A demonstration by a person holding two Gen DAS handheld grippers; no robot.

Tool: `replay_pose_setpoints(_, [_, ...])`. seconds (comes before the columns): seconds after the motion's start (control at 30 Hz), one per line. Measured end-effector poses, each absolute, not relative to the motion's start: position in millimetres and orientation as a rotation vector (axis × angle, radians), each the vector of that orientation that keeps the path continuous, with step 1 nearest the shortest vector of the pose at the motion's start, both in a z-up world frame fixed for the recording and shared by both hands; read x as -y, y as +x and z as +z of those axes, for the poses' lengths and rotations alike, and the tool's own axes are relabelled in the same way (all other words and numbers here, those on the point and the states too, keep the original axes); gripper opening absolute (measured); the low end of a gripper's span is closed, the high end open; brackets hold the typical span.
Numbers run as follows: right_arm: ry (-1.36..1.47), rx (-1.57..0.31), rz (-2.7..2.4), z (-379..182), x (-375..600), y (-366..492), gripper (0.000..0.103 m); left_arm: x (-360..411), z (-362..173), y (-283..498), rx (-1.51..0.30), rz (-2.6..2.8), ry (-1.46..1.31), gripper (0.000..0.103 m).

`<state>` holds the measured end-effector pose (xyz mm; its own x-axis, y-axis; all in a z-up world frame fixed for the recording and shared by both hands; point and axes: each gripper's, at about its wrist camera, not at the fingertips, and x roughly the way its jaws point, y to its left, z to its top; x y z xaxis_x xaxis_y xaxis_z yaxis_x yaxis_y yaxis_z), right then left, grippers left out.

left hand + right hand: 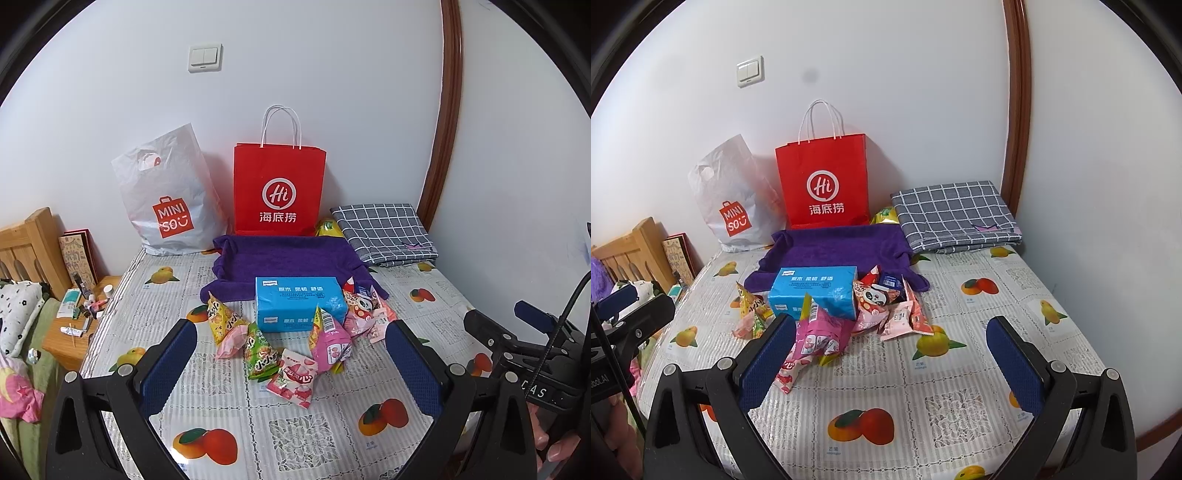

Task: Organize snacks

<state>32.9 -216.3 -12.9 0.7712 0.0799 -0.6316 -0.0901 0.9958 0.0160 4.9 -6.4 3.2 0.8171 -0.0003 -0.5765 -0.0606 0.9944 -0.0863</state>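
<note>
Overhead-ish, both claws hover above a table (pixel 424 446) under a fruit-print cover. Left gripper (pixel 291 349): jaws spread wide, nothing between the pads. Right gripper (pixel 892 350): likewise released, empty.

Snack packets (pixel 291 350) lie in a loose heap just ahead of the left claw, framed between its two blue fingers (pixel 168 363). Green triangular packet (pixel 260 354) and pink strawberry packet (pixel 295 378) lie nearest its tips; yellow triangular packet (pixel 219 319) sits ahead-left.

From the right claw, the heap lies ahead and left; a pink pouch (pixel 822 334) is just beside its left finger (pixel 768 360), contact not clear.

Blue tissue pack (pixel 299 304) sits beyond the heap, touching it. Panda-print packet (pixel 873 299) lies right of the pack. Purple towel (pixel 284 258) lies farther ahead. Red paper bag (pixel 279 188) and white MINISO bag (pixel 166 199) stand at the wall, farthest out. Folded checked cloth (pixel 955 216) lies far ahead-right.
</note>
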Motion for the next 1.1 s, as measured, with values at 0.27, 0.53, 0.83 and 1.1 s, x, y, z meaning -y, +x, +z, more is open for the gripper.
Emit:
replay_pose_setpoints(0.27, [-0.017,-0.674,0.097,-11.3,214.3,30.5,0.102,5.4,3.0,4.4,-0.613,0.03,-0.1,0.102])
replay_pose_setpoints(0.53, [-0.019,-0.668,0.1,-10.1,212.1,27.8,0.102,3.4,2.7,0.8,-0.612,0.03,-0.1,0.102])
replay_pose_setpoints(0.83, [-0.017,-0.667,0.101,-10.1,211.9,27.3,0.102,3.7,1.5,0.5,-0.612,0.028,-0.101,0.102])
replay_pose_setpoints(1.1, [-0.028,-0.659,0.109,-9.2,209.2,27.1,0.102,3.5,5.2,0.4,-0.603,0.028,-0.104,0.102])
